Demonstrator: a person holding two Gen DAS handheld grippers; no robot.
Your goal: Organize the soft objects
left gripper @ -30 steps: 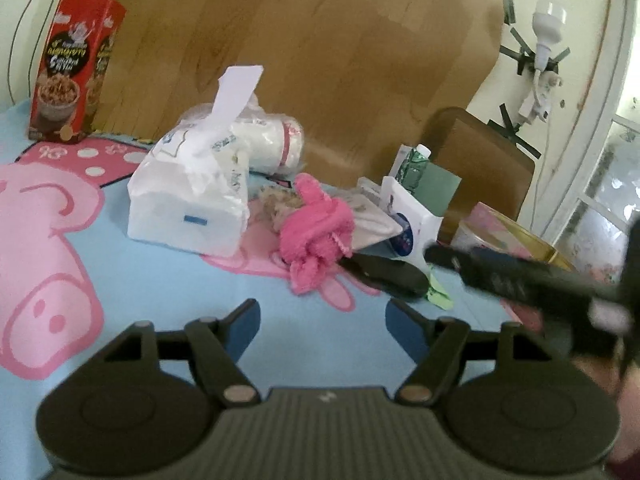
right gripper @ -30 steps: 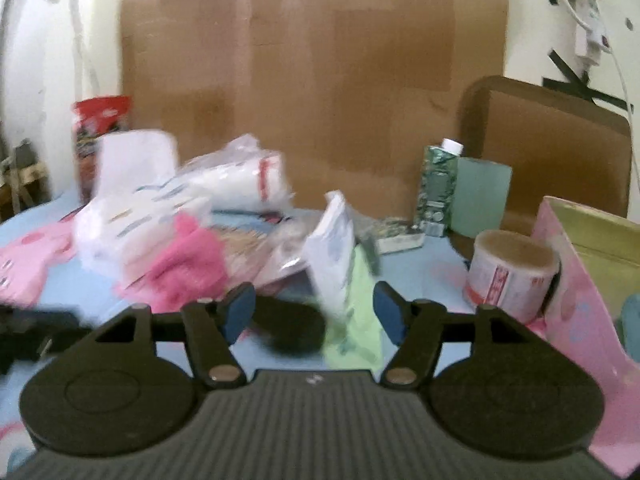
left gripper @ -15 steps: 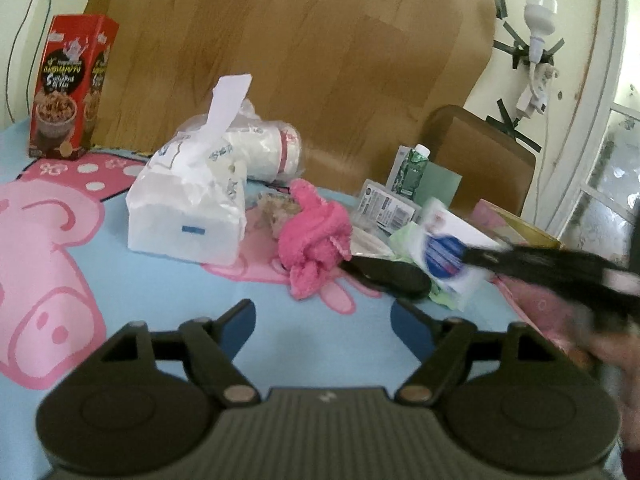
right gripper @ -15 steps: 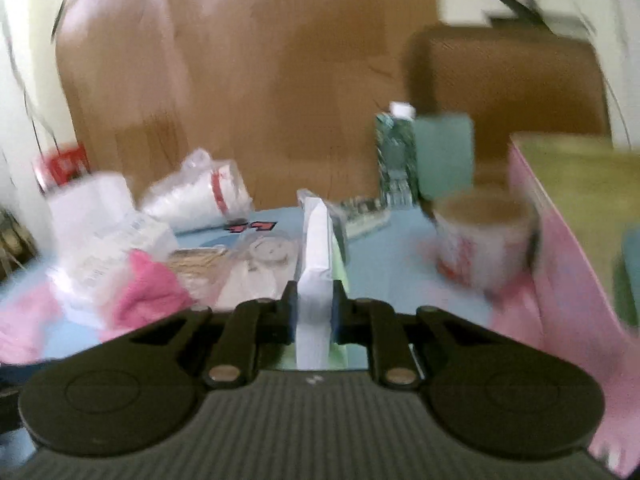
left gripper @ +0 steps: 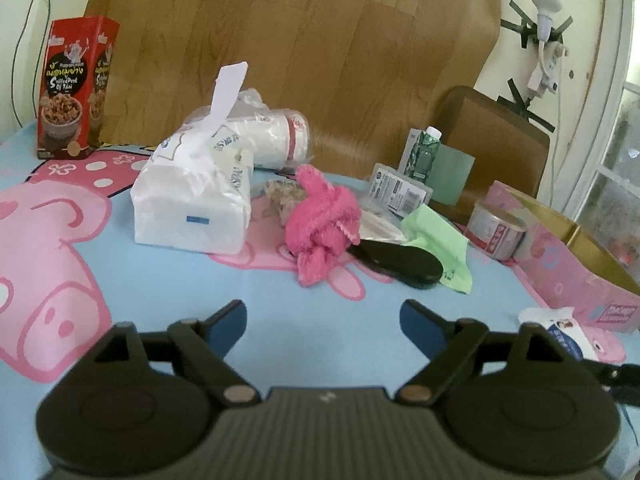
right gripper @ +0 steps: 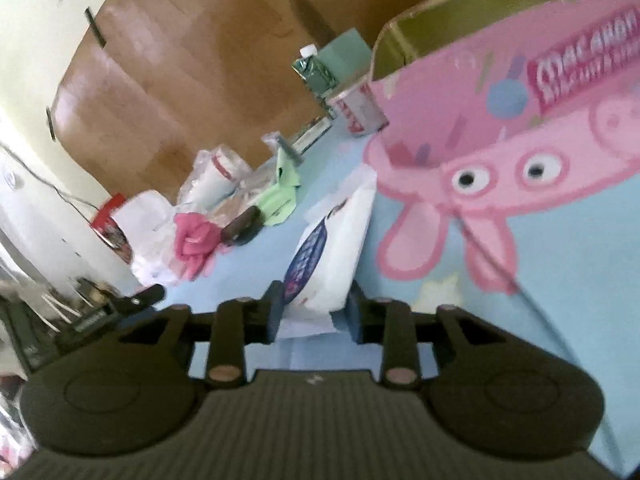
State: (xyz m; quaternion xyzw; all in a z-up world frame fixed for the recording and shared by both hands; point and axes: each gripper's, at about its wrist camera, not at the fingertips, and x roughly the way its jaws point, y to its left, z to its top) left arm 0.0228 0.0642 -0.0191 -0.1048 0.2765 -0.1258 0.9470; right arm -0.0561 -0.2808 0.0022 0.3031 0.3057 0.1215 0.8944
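Observation:
My right gripper [right gripper: 314, 308] has its jaws partly apart around a white tissue packet with a blue label [right gripper: 332, 248], which lies on the blue cloth beside the pink box [right gripper: 500, 92]. The jaws sit close to the packet's sides; I cannot tell whether they still pinch it. The packet also shows in the left wrist view [left gripper: 560, 326]. My left gripper [left gripper: 322, 322] is open and empty above the cloth. Ahead of it lie a pink fluffy cloth [left gripper: 320, 224], a big white tissue pack [left gripper: 192, 204] and a green cloth [left gripper: 440, 240].
A black oval case [left gripper: 400, 262] lies by the green cloth. A roll of tape [left gripper: 496, 234], a green carton [left gripper: 424, 150], a wrapped stack of cups [left gripper: 276, 140] and a red snack box [left gripper: 74, 88] stand further back. The pink box [left gripper: 572, 264] is open-topped at the right.
My right gripper carried the tissue packet away from the pile to the cloth beside the pink box, tilted, and its jaws have widened. My left gripper has barely moved.

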